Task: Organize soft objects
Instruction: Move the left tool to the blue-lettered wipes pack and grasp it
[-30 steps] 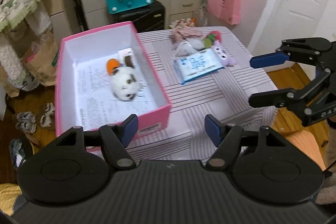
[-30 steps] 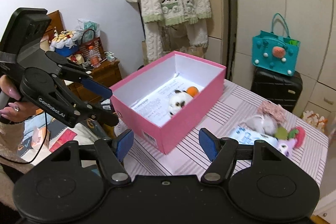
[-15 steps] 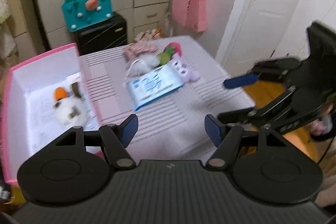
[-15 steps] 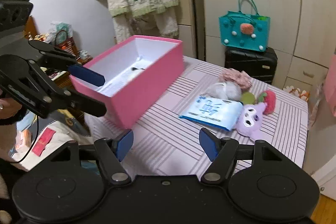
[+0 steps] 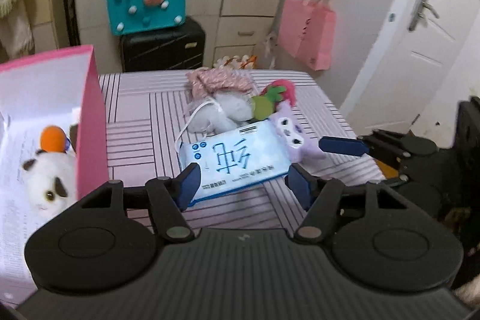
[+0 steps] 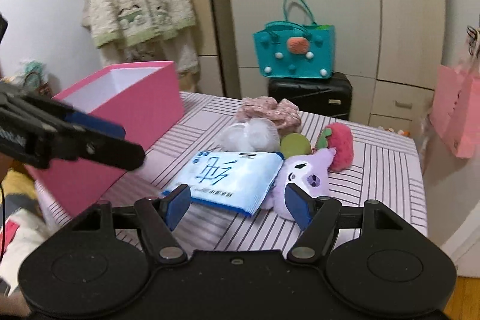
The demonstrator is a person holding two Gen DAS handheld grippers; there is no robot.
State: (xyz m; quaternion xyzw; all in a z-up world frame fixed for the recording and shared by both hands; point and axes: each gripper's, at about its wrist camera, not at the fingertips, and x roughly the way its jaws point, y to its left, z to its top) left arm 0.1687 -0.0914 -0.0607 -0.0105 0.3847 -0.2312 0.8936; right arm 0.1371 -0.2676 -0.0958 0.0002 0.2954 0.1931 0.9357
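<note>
Now you are reaching for the next soft thing to put away. Your left gripper (image 5: 241,185) hangs over the near end of the blue tissue pack (image 5: 237,159), which lies flat on the striped table (image 5: 132,140); its jaws are closing, but the pads press on nothing. Your right gripper (image 6: 237,207) is spread and empty, near the pack and the purple plush (image 6: 306,173). Behind them lie a white puff (image 6: 252,135), a green and pink plush (image 6: 336,141) and a pink fabric bundle (image 6: 270,108). The pink box (image 5: 90,122) at the left holds a white plush (image 5: 48,176). Next, I judge, lower until the pack sits between the pads, then pinch. Compared with a second ago, both grippers are lower and closer to the pile, and the left view has swung away from the box.
</note>
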